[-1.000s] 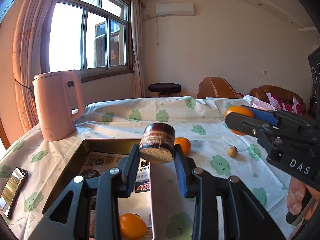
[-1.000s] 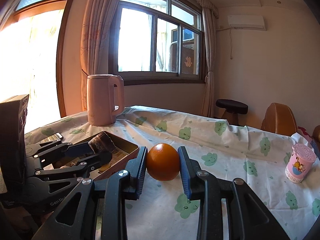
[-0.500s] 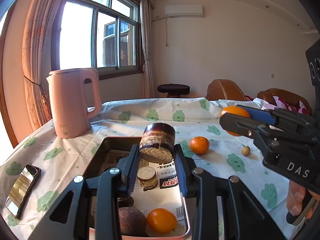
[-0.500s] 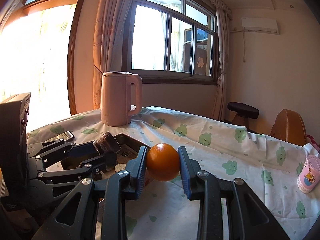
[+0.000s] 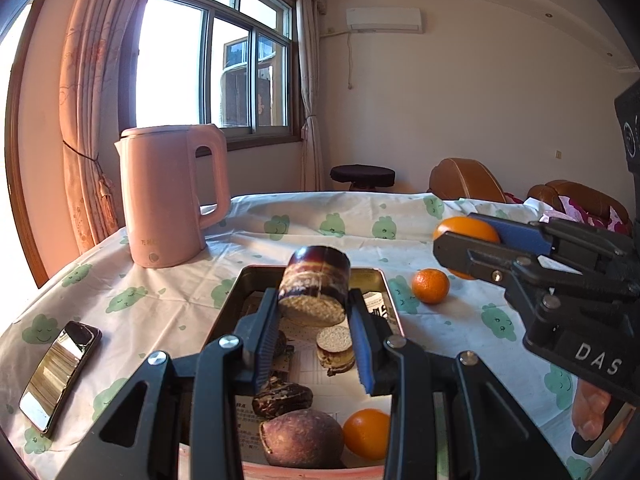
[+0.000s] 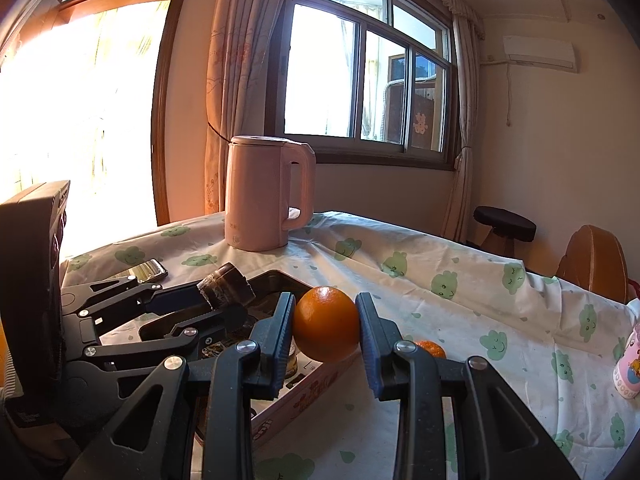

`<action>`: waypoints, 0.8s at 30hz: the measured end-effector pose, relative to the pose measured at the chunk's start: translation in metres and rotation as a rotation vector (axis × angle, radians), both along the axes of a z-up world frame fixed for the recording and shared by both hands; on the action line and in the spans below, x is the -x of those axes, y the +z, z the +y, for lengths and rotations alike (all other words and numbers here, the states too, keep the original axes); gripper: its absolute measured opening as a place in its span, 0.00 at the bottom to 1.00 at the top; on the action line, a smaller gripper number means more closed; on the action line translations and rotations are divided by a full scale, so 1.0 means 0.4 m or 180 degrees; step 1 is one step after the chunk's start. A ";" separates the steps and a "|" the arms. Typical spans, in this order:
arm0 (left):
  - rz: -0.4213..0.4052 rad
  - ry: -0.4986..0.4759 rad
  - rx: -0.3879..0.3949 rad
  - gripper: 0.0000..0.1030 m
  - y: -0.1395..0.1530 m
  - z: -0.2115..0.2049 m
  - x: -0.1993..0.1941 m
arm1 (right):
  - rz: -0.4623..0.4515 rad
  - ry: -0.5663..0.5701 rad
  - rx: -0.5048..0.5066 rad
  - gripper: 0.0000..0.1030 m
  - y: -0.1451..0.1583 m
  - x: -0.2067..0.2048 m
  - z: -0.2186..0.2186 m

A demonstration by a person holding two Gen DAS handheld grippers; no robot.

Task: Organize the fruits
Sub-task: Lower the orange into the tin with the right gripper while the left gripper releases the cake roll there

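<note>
My left gripper (image 5: 314,312) is shut on a dark sugarcane chunk (image 5: 316,286) and holds it above the metal tray (image 5: 230,300). The tray holds another sugarcane piece (image 5: 335,350), a dark fruit (image 5: 302,436), an orange (image 5: 366,432) and a small dark piece (image 5: 282,396). My right gripper (image 6: 326,330) is shut on a large orange (image 6: 326,328) and holds it above the tray's right edge (image 6: 304,392); it shows in the left wrist view (image 5: 466,230) too. A small tangerine (image 5: 430,286) lies on the cloth right of the tray.
A pink kettle (image 5: 170,194) stands at the back left of the table. A phone (image 5: 60,372) lies left of the tray. A pink cup (image 6: 628,368) stands at the far right. The table has a cloud-print cloth (image 5: 160,304).
Both grippers have moved back and left over the tray with their loads. More of the tray's contents now show below the left gripper.
</note>
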State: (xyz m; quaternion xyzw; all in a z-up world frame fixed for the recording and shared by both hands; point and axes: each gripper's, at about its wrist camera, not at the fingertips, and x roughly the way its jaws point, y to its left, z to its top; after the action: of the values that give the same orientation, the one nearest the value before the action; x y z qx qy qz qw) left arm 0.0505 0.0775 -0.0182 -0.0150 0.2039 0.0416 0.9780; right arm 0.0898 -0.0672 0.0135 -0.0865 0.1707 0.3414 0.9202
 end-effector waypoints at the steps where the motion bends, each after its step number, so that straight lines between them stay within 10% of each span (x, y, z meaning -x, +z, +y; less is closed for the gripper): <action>1: 0.0001 0.0011 0.0005 0.34 0.000 0.006 0.001 | 0.0003 0.0011 0.0007 0.32 -0.001 0.001 0.006; 24: 0.0217 0.0205 -0.0060 0.34 -0.028 0.097 -0.028 | 0.0129 0.0191 0.0163 0.32 -0.050 -0.018 0.105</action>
State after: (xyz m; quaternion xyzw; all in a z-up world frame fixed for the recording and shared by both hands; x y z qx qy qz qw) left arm 0.0616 0.1164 -0.0293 -0.0110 0.2361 0.0755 0.9687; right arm 0.0970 -0.0253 -0.0064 -0.1081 0.1953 0.3661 0.9034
